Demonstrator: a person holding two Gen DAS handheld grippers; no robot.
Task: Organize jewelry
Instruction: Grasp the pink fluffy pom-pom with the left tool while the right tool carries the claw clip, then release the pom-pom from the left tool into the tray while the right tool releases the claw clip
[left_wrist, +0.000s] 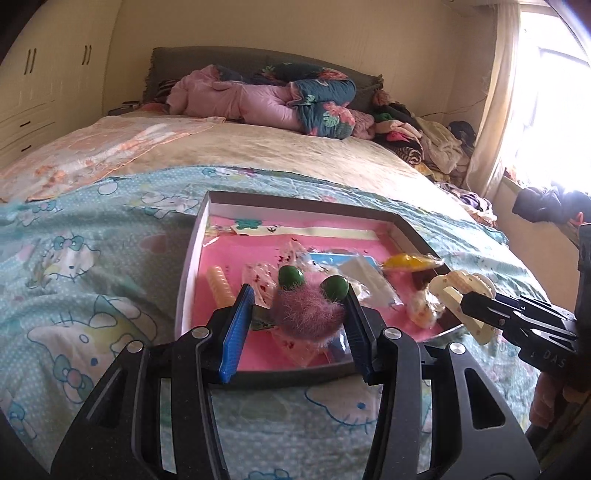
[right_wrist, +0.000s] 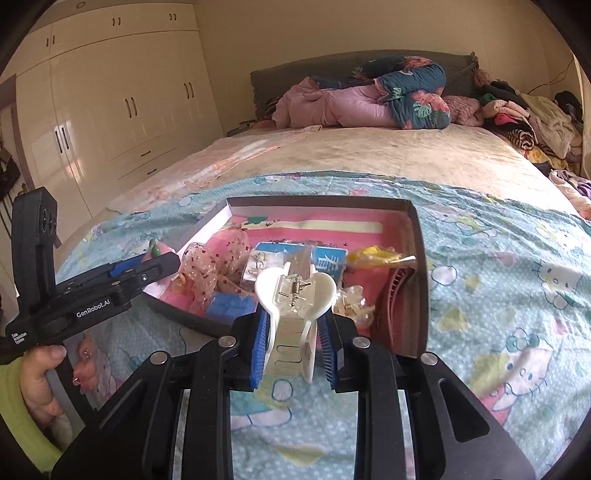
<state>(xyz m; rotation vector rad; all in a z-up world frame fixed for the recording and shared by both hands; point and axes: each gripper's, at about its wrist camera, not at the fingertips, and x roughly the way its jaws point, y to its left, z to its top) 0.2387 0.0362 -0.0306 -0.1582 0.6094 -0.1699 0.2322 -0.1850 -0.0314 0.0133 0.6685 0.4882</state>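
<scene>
Bedroom bed (left_wrist: 258, 147) is carrying a box (left_wrist: 303, 202) of trinkets; left tool (left_wrist: 295, 317) is clamping a pink pompom (left_wrist: 308, 310), right tool (right_wrist: 293, 343) is clamping a white claw clip (right_wrist: 295, 295), both near the box's near edge.

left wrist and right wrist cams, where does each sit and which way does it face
Left wrist: on the left gripper, looking along its fingers, down and forward over the tray to the bed's headboard; it is shut on a fuzzy pink clip; the right gripper enters at right.
Right wrist: on the right gripper, facing the same way; it is shut on a white claw clip; the left gripper and a hand show at left.
Shared: tray, Hello Kitty sheet, both grippers.
</scene>
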